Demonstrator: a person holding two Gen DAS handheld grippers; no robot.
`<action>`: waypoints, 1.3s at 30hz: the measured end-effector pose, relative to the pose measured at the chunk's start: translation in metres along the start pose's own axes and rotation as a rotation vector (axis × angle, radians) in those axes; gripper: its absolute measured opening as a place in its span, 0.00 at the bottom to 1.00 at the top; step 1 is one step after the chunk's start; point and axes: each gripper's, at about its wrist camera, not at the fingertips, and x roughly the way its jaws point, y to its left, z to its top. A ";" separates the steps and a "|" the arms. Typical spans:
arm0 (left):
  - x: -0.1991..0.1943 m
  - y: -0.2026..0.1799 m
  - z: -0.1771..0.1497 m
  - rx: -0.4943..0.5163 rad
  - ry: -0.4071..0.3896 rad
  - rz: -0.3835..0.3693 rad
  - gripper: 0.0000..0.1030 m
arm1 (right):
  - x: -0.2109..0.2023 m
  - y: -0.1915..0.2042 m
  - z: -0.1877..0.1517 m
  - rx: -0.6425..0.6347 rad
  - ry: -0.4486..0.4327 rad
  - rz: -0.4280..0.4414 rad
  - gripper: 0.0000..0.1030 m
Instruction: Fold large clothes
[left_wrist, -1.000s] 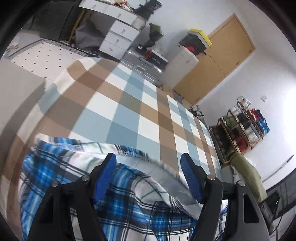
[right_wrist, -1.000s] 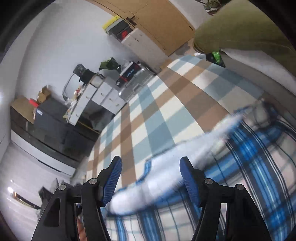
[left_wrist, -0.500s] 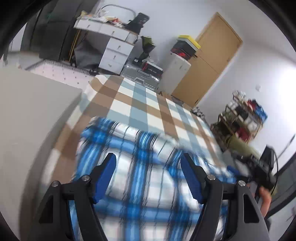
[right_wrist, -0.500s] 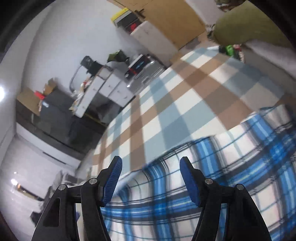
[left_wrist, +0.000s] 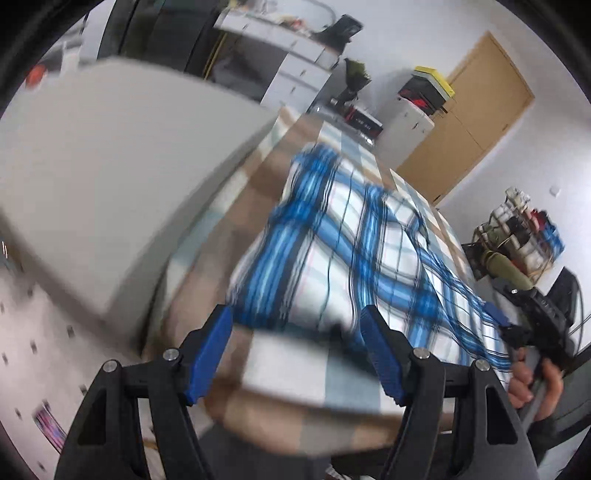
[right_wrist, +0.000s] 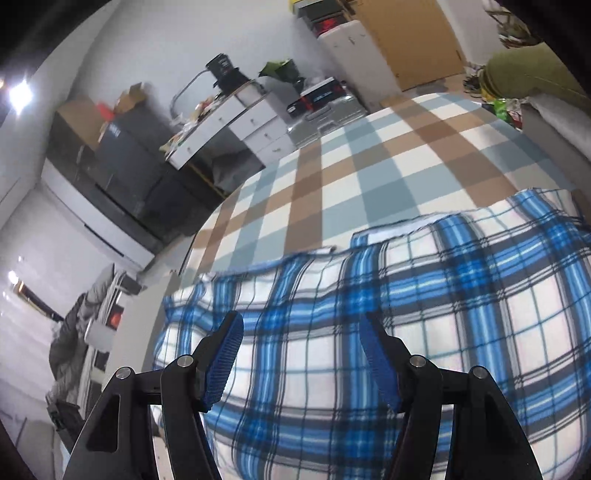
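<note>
A blue, white and black plaid garment (left_wrist: 354, 251) lies spread on a bed covered in a brown, pale-blue and white check sheet (left_wrist: 295, 365). My left gripper (left_wrist: 295, 325) hangs open over the bed's near edge, just short of the garment's hem, holding nothing. In the right wrist view the same plaid garment (right_wrist: 406, 332) fills the lower half on the check sheet (right_wrist: 332, 177). My right gripper (right_wrist: 301, 332) is open above the cloth, with nothing between its blue pads. The other gripper (left_wrist: 532, 317) and a hand (left_wrist: 532, 376) show at the far right of the left wrist view.
A grey slab (left_wrist: 110, 177) rises left of the bed. Past the bed stand white drawers (right_wrist: 255, 125), a silver case (right_wrist: 328, 110), a white cabinet (left_wrist: 410, 122) and wooden doors (left_wrist: 476, 122). A loaded rack (left_wrist: 517, 229) and an olive cushion (right_wrist: 528, 74) are at the right.
The grey inner side of the cloth seen a second ago is gone and the garment now lies flat. My left gripper has drawn back off it toward the bed's edge; the right one has rolled.
</note>
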 end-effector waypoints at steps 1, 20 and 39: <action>-0.001 0.000 -0.002 -0.009 0.009 -0.022 0.65 | -0.001 0.001 -0.006 -0.005 0.001 0.002 0.64; 0.048 -0.020 0.017 -0.119 -0.111 0.032 0.11 | 0.001 0.001 -0.034 0.012 0.043 0.028 0.64; 0.021 0.011 0.004 0.010 -0.172 0.059 0.04 | 0.045 0.024 -0.059 -0.250 0.097 -0.302 0.46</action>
